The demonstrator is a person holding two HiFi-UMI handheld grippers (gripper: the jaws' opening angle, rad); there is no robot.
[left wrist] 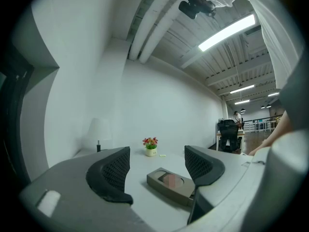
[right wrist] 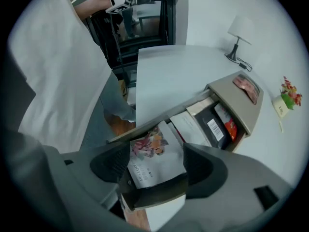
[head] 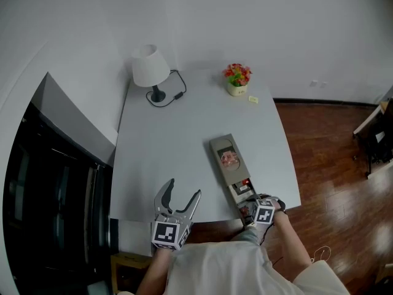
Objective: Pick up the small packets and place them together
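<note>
Jaws of the right gripper point(right wrist: 155, 170) are clamped on a white packet point(right wrist: 152, 153), one pad on each of its long edges. That gripper points steeply down at the open drawer point(right wrist: 169, 115) of a tan box point(head: 226, 158). The packet lies flat between the pads. Its long axis runs away from the gripper toward the drawer's side wall, leaning slightly to one side. The end with a pink and orange flower print is the far one. The end nearer the gripper carries a line of dark letters that appear upside down in the right gripper view and are too small to read.

Further along the drawer, toward the box, three more packets lie side by side. One is a plain white packet point(right wrist: 190, 124), and next to it is a black packet point(right wrist: 205, 117) with a white barcode label. Beyond that is a red packet point(right wrist: 228, 124), partly under the box lid. The box lies on a pale grey table point(head: 172, 134) with its long axis running from the near right edge toward the middle, drawer end nearest the person. Its top shows a round panel with something pink in it.

Over at the table's near edge, the left gripper point(left wrist: 158, 167) points level across the tabletop. Its jaws stand apart with nothing between them. At the far end of the table are a white lamp point(head: 150, 69), a small pot of red flowers point(head: 237, 82) and a small slip of paper point(head: 253, 99) just beside the pot.
</note>
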